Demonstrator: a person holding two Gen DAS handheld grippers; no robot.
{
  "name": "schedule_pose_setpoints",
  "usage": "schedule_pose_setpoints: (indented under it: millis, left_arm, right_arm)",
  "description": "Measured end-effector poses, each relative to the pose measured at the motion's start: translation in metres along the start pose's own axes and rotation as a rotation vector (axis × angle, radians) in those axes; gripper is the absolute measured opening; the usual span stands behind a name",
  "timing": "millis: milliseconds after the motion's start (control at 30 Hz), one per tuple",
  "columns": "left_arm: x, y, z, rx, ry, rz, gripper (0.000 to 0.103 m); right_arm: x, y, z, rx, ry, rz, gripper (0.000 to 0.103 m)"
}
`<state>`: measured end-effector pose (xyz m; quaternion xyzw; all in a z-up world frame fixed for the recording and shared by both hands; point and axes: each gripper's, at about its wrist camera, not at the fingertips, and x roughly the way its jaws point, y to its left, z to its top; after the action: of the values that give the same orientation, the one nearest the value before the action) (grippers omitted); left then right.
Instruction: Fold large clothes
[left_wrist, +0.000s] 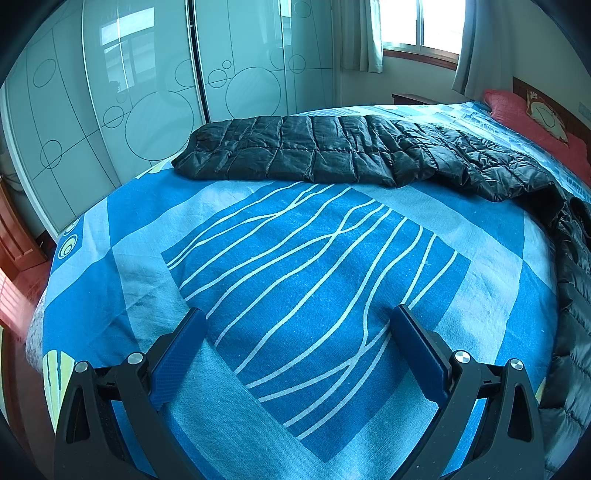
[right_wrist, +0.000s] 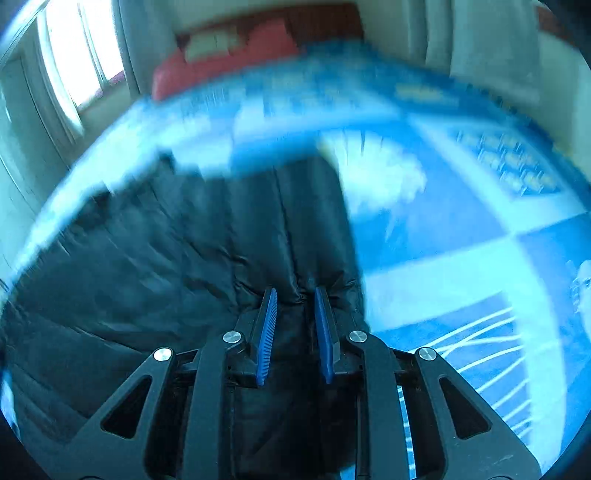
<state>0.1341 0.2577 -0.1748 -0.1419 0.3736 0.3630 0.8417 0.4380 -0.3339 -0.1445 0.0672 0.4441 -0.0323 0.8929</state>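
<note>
A black quilted down jacket (left_wrist: 332, 151) lies on the blue patterned bed (left_wrist: 295, 258), stretched across its far side and trailing down the right edge. My left gripper (left_wrist: 299, 317) is open and empty, low over the bare bedspread, well short of the jacket. In the blurred right wrist view, my right gripper (right_wrist: 295, 295) is shut on a bunched fold of the black jacket (right_wrist: 166, 258), which spreads to the left of the blue fingers (right_wrist: 267, 332).
Glossy sliding wardrobe doors (left_wrist: 129, 110) stand beyond the bed's far left edge. A window with curtains (left_wrist: 417, 26) is at the back. Red pillows (left_wrist: 528, 114) lie at the head of the bed. Red floor (left_wrist: 22, 288) shows at left.
</note>
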Motion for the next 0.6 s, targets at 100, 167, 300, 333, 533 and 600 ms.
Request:
schedule_pose_setpoints:
  millis: [100, 167, 300, 333, 533, 600]
  left_arm:
    - [0.001, 0.001, 0.001, -0.001, -0.001, -0.001, 0.099]
    - [0.001, 0.001, 0.001, -0.002, -0.002, -0.001, 0.099]
    - [0.001, 0.002, 0.001, -0.001, -0.003, 0.001, 0.099]
    - [0.001, 0.001, 0.001, -0.001, -0.002, 0.001, 0.099]
    - [0.0, 0.001, 0.0, 0.0, -0.003, 0.001, 0.099]
    - [0.001, 0.001, 0.001, 0.0, -0.004, 0.002, 0.099]
  right_arm:
    - [-0.014, 0.006, 0.012, -0.005, -0.005, -0.009, 0.022]
    - [-0.029, 0.008, 0.024, 0.014, -0.071, 0.015, 0.034]
    - [-0.022, 0.018, 0.054, 0.011, -0.129, 0.002, 0.059]
    - [-0.014, 0.02, 0.06, 0.014, -0.117, 0.004, 0.059]
    - [0.04, 0.024, 0.058, 0.009, -0.008, -0.046, 0.061]
    - [0.043, 0.026, 0.056, -0.003, -0.015, -0.059, 0.062]
